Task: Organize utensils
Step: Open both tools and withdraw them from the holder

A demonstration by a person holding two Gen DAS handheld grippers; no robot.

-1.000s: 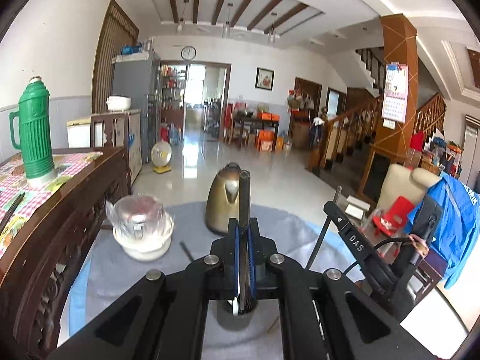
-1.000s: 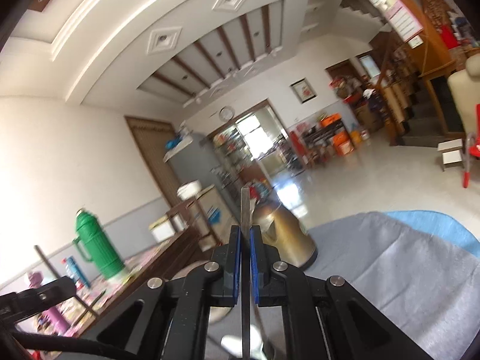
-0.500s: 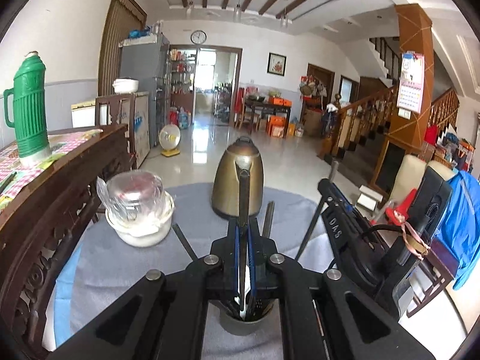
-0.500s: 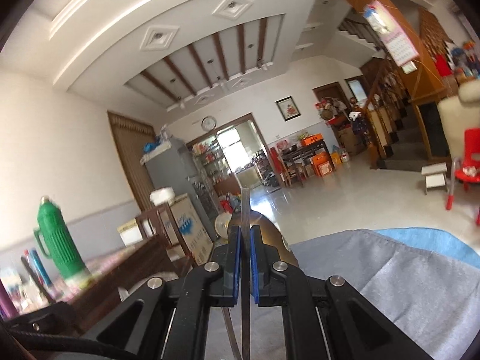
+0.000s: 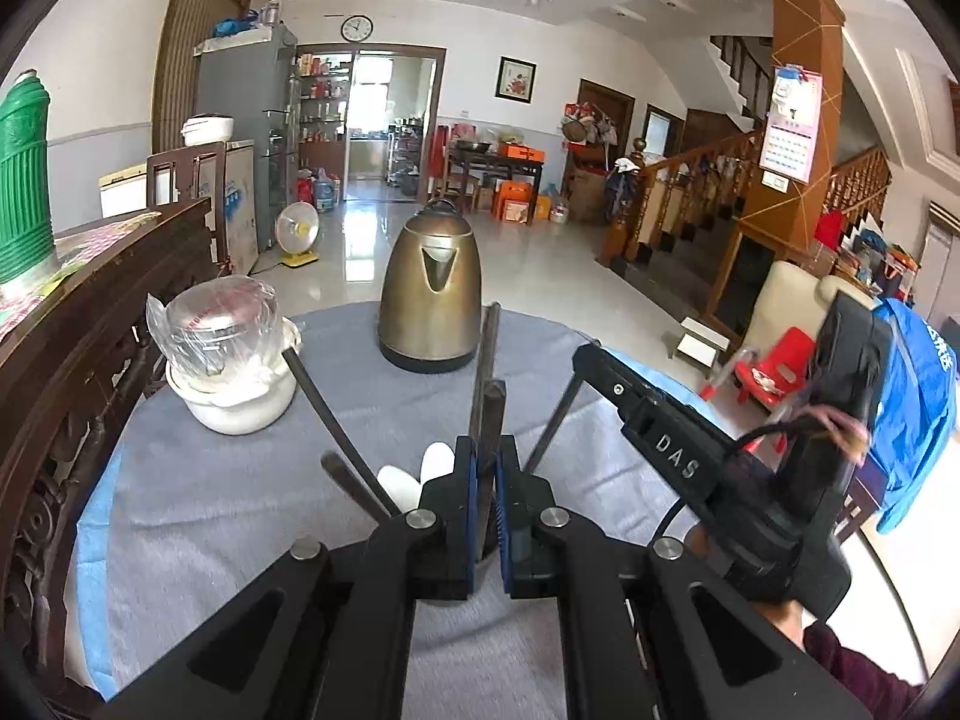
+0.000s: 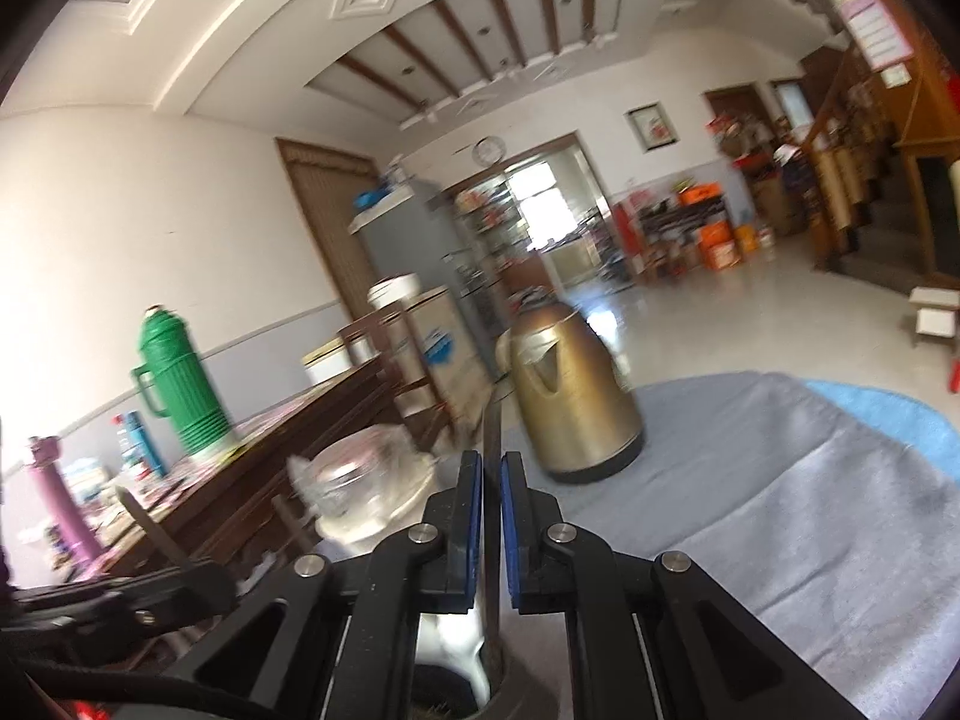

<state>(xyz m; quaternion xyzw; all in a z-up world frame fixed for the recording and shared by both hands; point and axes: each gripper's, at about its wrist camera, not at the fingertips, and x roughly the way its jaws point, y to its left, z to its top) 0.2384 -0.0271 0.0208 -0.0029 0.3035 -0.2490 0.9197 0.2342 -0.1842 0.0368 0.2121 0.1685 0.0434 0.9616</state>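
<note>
My left gripper (image 5: pixel 486 450) is shut on a dark flat utensil handle (image 5: pixel 493 405) that stands upright over the utensil holder below it. Several other dark handles (image 5: pixel 327 414) and white spoons (image 5: pixel 399 480) stick out of that holder, which the gripper body mostly hides. To the right, my right gripper (image 5: pixel 581 358) grips a thin dark handle (image 5: pixel 549 426) slanting down into the same spot. In the right wrist view, the right gripper (image 6: pixel 492 462) is shut on that thin handle (image 6: pixel 492 426), with the holder's rim (image 6: pixel 507 693) right beneath. The left gripper (image 6: pixel 120 597) shows at the lower left.
A brass-coloured kettle (image 5: pixel 429 300) stands at the back of the round table's grey cloth (image 5: pixel 210 510). A white bowl with a plastic-wrapped glass jar (image 5: pixel 222 336) sits at the left. A dark wooden sideboard (image 5: pixel 90 324) with a green thermos (image 5: pixel 24 180) borders the table's left side.
Both grippers have sunk toward the table and tipped downward, each still gripping its utensil. The handles and white spoons in the holder have come into view beneath the left gripper.
</note>
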